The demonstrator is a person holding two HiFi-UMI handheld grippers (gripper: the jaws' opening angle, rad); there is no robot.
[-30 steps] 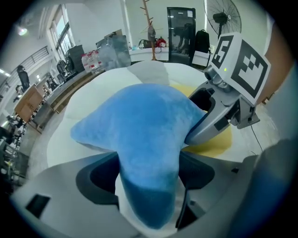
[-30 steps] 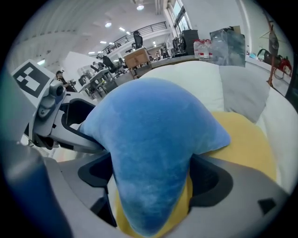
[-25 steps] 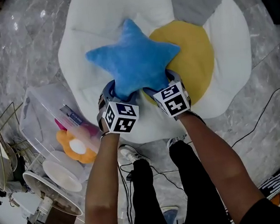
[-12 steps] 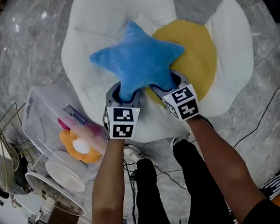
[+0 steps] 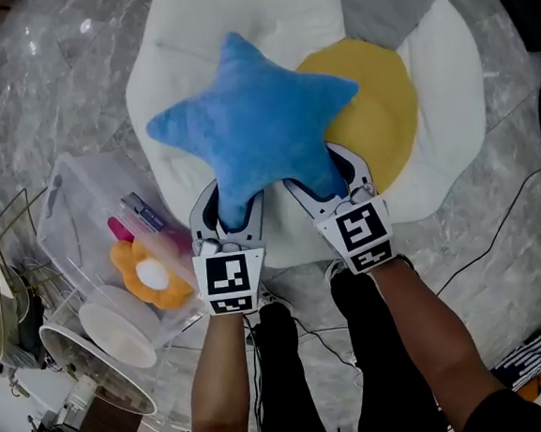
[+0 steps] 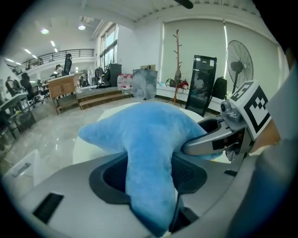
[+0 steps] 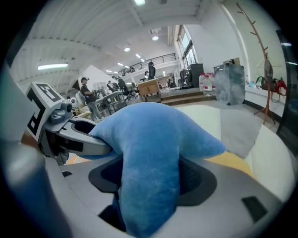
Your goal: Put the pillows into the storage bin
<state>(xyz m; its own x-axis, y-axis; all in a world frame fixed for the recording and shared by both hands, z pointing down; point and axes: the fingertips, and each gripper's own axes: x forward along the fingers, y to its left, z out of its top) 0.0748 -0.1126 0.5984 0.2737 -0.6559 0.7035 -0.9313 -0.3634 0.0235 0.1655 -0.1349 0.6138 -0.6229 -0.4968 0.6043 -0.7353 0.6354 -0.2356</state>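
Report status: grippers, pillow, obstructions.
Jaws just closed: left gripper, right gripper each clamp blue star pillow. Pillow over flower cushion. Path to storage bin open.

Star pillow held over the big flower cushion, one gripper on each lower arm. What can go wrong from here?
1. The left gripper and right gripper have just been closing, each on one soft arm of the blue star pillow. That is a narrow hold on plush, so it may slip out mid-carry.
2. The storage bin already holds an orange flower pillow. The wide star may snag the rim or not settle inside.
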